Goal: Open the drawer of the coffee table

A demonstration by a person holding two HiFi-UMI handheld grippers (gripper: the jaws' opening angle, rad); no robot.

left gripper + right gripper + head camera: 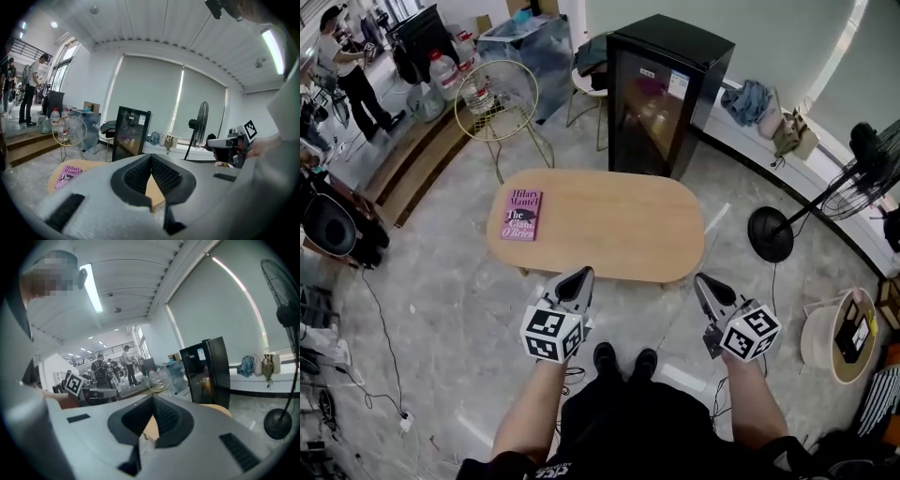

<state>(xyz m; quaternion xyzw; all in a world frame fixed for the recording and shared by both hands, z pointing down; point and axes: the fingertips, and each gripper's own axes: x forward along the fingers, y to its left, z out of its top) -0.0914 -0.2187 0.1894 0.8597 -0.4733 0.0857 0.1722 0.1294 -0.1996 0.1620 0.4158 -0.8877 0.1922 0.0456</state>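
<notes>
An oval light-wood coffee table (609, 225) stands on the marble floor in front of me, with a pink book (522, 215) on its left end. No drawer shows from above. My left gripper (580, 276) hangs shut and empty just short of the table's near edge, left of centre. My right gripper (704, 280) is shut and empty too, near the table's near right corner. The left gripper view shows the table (58, 177) and book (68, 175) beyond the jaws, and the right gripper (220, 142) off to the side. A strip of table (222, 409) shows in the right gripper view.
A black glass-door fridge (661, 98) stands behind the table. A wire chair (500, 103) is at the back left, a standing fan (787, 220) to the right, a round basket (844, 336) at the far right. Cables trail across the floor on the left. A person (347, 70) stands far left.
</notes>
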